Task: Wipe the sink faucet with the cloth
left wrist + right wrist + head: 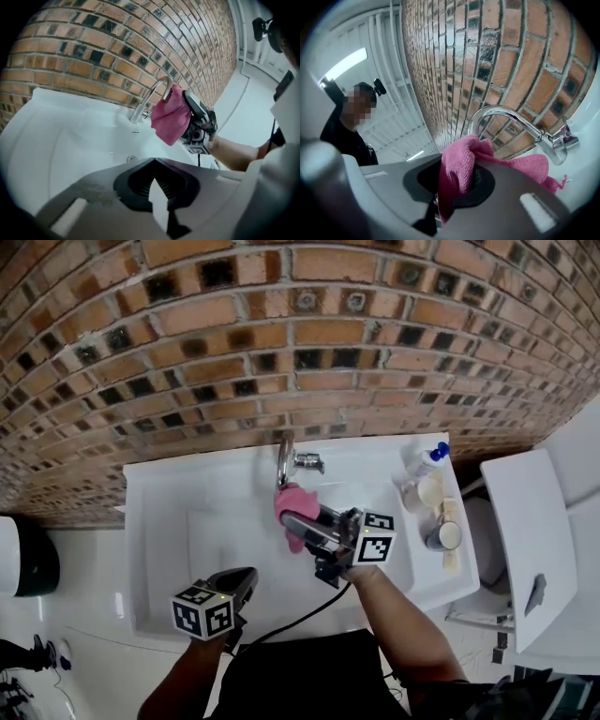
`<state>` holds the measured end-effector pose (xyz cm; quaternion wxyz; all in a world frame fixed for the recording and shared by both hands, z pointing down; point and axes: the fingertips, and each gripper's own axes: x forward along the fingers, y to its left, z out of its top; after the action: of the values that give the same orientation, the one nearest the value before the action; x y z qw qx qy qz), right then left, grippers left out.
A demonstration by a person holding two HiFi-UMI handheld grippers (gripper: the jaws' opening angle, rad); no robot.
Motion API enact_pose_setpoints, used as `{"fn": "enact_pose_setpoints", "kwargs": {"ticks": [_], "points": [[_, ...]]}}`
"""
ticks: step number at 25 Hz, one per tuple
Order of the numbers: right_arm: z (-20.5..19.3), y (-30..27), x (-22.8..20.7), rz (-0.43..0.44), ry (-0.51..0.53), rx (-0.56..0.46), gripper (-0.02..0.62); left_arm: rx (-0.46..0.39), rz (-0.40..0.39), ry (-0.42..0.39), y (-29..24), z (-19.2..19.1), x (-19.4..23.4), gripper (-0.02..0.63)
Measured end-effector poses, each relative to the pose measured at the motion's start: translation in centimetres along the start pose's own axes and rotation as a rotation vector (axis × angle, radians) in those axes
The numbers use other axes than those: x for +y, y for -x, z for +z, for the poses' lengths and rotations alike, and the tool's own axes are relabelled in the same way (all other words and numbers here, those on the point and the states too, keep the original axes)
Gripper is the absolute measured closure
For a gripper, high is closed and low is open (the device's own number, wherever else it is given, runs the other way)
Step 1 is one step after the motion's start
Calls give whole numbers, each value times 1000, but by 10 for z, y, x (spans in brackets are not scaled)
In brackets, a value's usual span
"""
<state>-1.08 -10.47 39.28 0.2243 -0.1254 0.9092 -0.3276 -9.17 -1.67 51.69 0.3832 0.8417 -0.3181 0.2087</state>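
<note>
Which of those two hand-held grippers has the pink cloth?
The right gripper: its jaws pinch the pink cloth at the faucet. The left gripper hangs over the sink, shut and empty.

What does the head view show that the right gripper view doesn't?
Head view only: the left gripper, shut, at the front edge of the white sink; bottles and cups on its right ledge. Right gripper view only: the right gripper shut on the pink cloth; white slatted panels. Both: the curved chrome faucet, the cloth at its spout, the brick wall.
</note>
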Motion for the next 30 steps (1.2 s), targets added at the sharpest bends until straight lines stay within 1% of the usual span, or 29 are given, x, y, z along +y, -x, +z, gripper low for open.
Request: {"fn": "enact_pose_setpoints", "kwargs": {"ticks": [2, 5, 9, 11, 14, 16, 19, 22, 25, 27, 30], "points": [[-6, 2, 0, -71, 45, 75, 551, 0, -1, -46, -1, 10, -2, 601], [-10, 9, -4, -199, 128, 180, 551, -4, 17, -109, -1, 22, -1, 601], [-18, 32, -20, -399, 182, 322, 551, -25, 45, -140, -3, 33, 2, 601], [-16, 44, -29, -477, 181, 353, 551, -29, 63, -156, -3, 38, 6, 601], [2, 60, -35, -559, 196, 341, 549, -24, 85, -177, -3, 42, 9, 601], [19, 66, -37, -598, 228, 339, 551, -13, 99, -195, -4, 43, 11, 601], [47, 62, -40, -628, 322, 372, 549, -4, 132, -224, -6, 48, 15, 601], [79, 51, -47, -638, 427, 405, 551, -16, 147, -216, -10, 54, 17, 601], [106, 37, -60, -642, 499, 434, 549, -22, 152, -199, -14, 58, 16, 601], [117, 28, -75, -646, 498, 451, 549, -23, 154, -185, -16, 61, 16, 601], [122, 19, -106, -664, 431, 465, 549, -29, 155, -152, -15, 63, 19, 601]]}}
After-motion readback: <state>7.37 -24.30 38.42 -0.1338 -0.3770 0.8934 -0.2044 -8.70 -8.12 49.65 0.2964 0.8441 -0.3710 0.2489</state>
